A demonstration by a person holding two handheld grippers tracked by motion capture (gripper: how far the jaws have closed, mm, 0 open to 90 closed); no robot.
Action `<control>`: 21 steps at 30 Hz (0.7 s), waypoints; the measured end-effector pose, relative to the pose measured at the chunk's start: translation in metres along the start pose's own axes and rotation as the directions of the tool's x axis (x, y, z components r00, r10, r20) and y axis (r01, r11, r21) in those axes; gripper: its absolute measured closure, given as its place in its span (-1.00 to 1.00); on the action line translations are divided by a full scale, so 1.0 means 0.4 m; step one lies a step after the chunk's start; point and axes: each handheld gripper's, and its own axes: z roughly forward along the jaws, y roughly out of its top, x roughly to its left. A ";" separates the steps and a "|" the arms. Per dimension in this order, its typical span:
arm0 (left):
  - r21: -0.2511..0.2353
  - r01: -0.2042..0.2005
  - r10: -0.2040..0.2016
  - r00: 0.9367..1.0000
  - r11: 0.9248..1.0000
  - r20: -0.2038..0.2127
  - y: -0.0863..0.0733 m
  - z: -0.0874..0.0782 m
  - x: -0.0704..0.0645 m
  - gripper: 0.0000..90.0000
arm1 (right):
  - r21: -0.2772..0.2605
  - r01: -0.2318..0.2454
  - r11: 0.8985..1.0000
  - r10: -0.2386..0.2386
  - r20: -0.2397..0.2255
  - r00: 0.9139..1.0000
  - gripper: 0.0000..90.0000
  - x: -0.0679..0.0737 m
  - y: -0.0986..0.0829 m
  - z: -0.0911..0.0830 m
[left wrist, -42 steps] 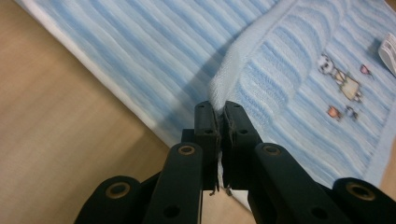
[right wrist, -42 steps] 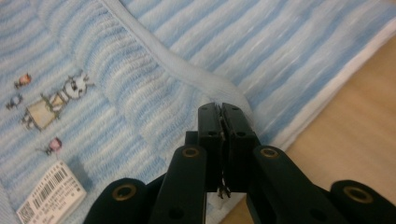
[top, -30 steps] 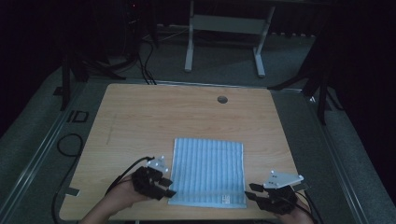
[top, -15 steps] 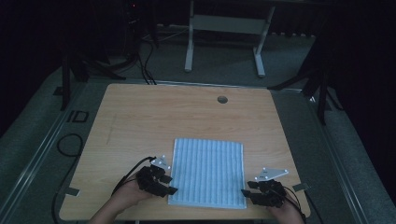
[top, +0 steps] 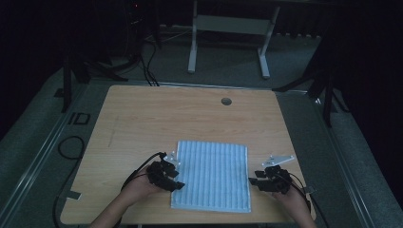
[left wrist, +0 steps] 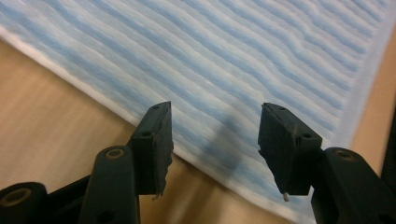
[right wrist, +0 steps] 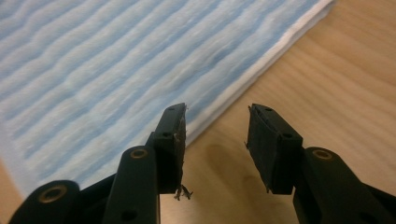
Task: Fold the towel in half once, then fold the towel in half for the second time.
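Near edge of table (top: 142, 123): left gripper (top: 173, 183) sits at the left side of the blue striped towel (top: 214, 173), right gripper (top: 254, 180) at its right side, both low, close to the near corners. In the left gripper view the fingers (left wrist: 156, 140) are spread wide, nothing between them, straddling the towel's edge (left wrist: 93, 100) with the wood showing below. In the right gripper view the fingers (right wrist: 170, 140) are also wide apart and empty, one over the white hem (right wrist: 243, 88), the other over bare wood. Step in hand, as I read it: approach for a two-handed grab of the towel's side edges, probably to fold or lift it; no grip made yet. Next move calls for dropping each gripper so one finger slides under the hem, then closing on the cloth at matching heights so it comes up even. The towel lies flat on the near-centre part of the table, looks like a folded stack from the thick hem. It is nearly square, long axis running slightly more near-to-far; stripes run the same way, pointing from the person toward the far edge. Farther off: a round cable hole (top: 226, 101) near the far edge, well apart from the towel, then a white frame (top: 228, 28) on the dark floor behind.
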 end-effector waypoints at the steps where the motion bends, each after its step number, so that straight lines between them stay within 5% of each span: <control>1: -0.003 0.004 -0.004 1.000 1.000 -0.009 0.003 0.001 0.005 0.00 | -0.001 0.000 1.000 0.000 0.004 1.000 0.26 -0.005 0.004 0.000; 12: -0.077 0.006 -0.014 0.996 0.997 -0.092 0.056 -0.030 0.076 -0.01 | -0.030 0.006 1.000 -0.006 0.013 1.000 0.24 -0.051 0.084 -0.005; 21: -0.084 0.081 -0.089 0.991 0.993 -0.103 0.103 -0.019 0.181 -0.06 | -0.024 0.006 1.000 -0.006 0.028 1.000 0.21 -0.084 0.139 0.016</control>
